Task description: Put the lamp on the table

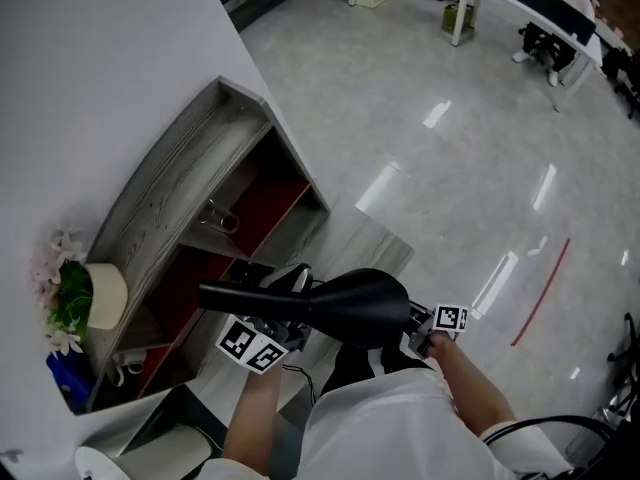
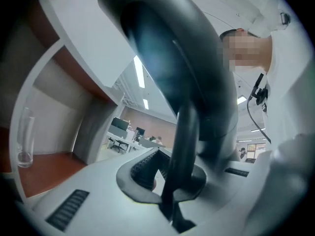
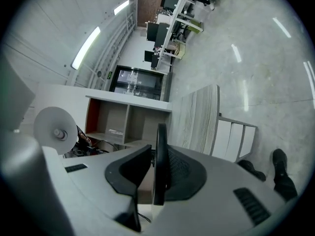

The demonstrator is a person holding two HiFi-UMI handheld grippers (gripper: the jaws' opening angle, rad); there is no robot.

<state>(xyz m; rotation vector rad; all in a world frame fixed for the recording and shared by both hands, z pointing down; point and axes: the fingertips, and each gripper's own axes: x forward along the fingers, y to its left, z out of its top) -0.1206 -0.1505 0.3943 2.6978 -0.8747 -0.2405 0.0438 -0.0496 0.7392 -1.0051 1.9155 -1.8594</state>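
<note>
Lamp [image 1: 358, 306]: judged rigid, top-heavy, smooth. Left tongs [image 2: 172, 181] clamp its thin stem [image 2: 186, 132]; right tongs [image 3: 157, 175] pinch its thin rim [image 3: 161, 141]. 2 holds advisable.

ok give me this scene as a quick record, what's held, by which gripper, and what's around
held item: black lamp, carried clear of any surface
left gripper: fingers shut on the lamp's thin stem
right gripper: fingers on a thin black disc of the lamp, seen edge-on
nearby: grey shelf unit with red insides, potted plant on top
floor: pale, glossy
</note>
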